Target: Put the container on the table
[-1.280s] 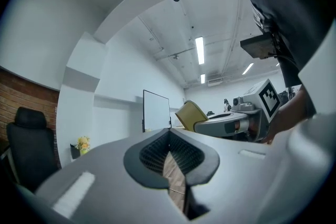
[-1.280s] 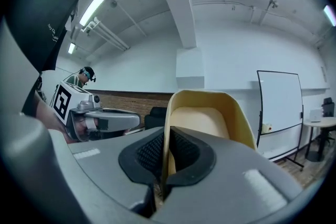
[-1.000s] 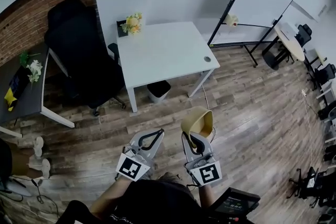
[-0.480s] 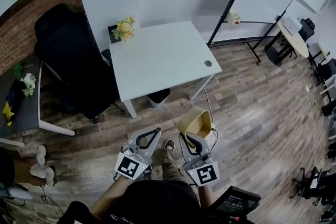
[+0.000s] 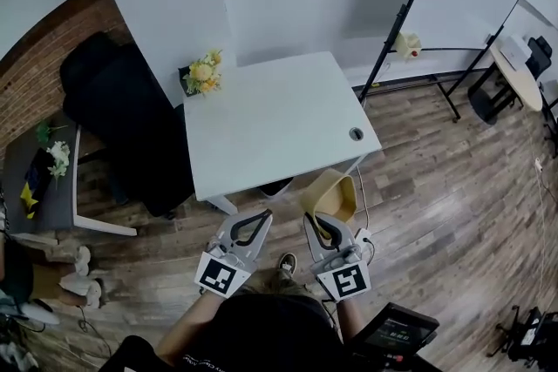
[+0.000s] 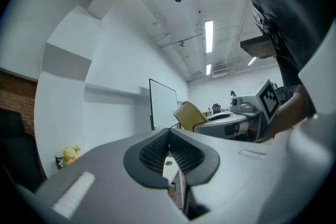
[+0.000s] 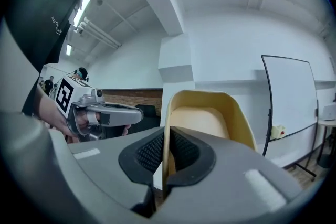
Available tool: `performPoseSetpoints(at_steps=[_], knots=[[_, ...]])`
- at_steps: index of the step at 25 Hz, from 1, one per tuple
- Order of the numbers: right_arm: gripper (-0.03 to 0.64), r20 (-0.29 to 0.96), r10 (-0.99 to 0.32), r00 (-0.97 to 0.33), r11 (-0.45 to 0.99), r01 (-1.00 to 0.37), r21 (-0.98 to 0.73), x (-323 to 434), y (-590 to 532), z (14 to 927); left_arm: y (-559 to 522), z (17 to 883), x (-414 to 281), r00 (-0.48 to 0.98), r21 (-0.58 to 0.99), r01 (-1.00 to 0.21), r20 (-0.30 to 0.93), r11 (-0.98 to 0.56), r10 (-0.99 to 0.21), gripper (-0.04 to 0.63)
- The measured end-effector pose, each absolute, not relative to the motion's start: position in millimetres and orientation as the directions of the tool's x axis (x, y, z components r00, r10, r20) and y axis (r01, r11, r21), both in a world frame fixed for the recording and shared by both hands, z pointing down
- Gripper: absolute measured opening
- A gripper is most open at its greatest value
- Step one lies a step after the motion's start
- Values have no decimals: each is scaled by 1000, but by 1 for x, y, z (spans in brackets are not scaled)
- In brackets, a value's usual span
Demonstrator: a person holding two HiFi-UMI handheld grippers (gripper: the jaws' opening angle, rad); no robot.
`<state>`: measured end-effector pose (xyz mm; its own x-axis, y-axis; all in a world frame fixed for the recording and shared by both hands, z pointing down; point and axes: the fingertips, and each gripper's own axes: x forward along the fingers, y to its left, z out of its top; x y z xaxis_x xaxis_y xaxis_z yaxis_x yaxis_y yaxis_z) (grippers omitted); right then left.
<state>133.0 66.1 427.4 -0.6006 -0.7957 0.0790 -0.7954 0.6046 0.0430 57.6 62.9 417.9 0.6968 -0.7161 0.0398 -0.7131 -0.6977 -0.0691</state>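
Container (image 5: 330, 194) hung tilted over the floor (image 5: 418, 179), just off the table (image 5: 270, 126) edge. My right gripper (image 5: 323, 226) pinched one thin wall. Left gripper (image 5: 251, 226) was clenched, empty. Risks: the wall slipping, or the rim clipping the table's edge.

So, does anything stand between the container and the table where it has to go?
Nothing visible does. The container, in the right tool, hangs by the table's near edge; the flowers stand at its far corner.
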Motion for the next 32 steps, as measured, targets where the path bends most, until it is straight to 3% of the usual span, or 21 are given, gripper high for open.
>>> performPoseSetpoints(at_steps=[11,20,25,32], knots=[[18,173,-775,-608,624,-779,56,162,-23,458,-16,449,78,669,1,-740,108,-673,-735,2],[18,280,-748,-602,655,-737,169,146,-117,464,-132,454,82,725,35,-689,41,-724,-688,2],[18,329,-705,-628,706,-663,248,121,-175,462,-190,439,59,723,36,-690,-28,-723,-691,2],[18,439,-576,-689,814,-434,387,89,-223,494,-225,464,20,649,54,-761,34,-647,-760,2]])
